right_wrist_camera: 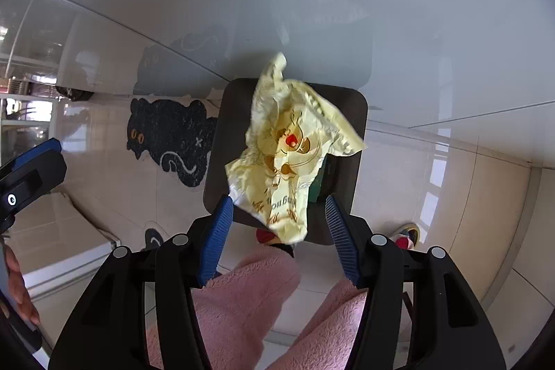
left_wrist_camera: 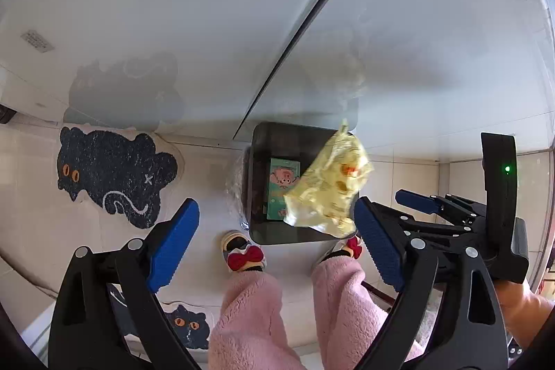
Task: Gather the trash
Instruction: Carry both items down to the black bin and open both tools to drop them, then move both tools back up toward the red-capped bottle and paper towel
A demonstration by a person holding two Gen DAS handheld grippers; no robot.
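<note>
A crumpled yellow wrapper (right_wrist_camera: pixel 288 155) with a red and brown print hangs over the dark square bin (right_wrist_camera: pixel 357 113) on the floor. My right gripper (right_wrist_camera: pixel 277 200) is open right above it. The wrapper's lower edge brushes the left blue finger (right_wrist_camera: pixel 222 224), and the other finger stands clear of it. From the left wrist view the wrapper (left_wrist_camera: pixel 326 186) covers the bin's (left_wrist_camera: pixel 258 162) right side, and a green printed box (left_wrist_camera: pixel 282 182) lies inside. My left gripper (left_wrist_camera: pixel 274 210) is open and holds nothing, left of the right gripper (left_wrist_camera: pixel 416 201).
The person's pink fleece legs (left_wrist_camera: pixel 249 311) and slippers with red bows (left_wrist_camera: pixel 242 252) stand just in front of the bin. A clear plastic bag (left_wrist_camera: pixel 236 182) sits against its left side. A black cat-shaped rug (left_wrist_camera: pixel 111 172) lies on the pale tiles. Behind is a glossy white wall (left_wrist_camera: pixel 173 6).
</note>
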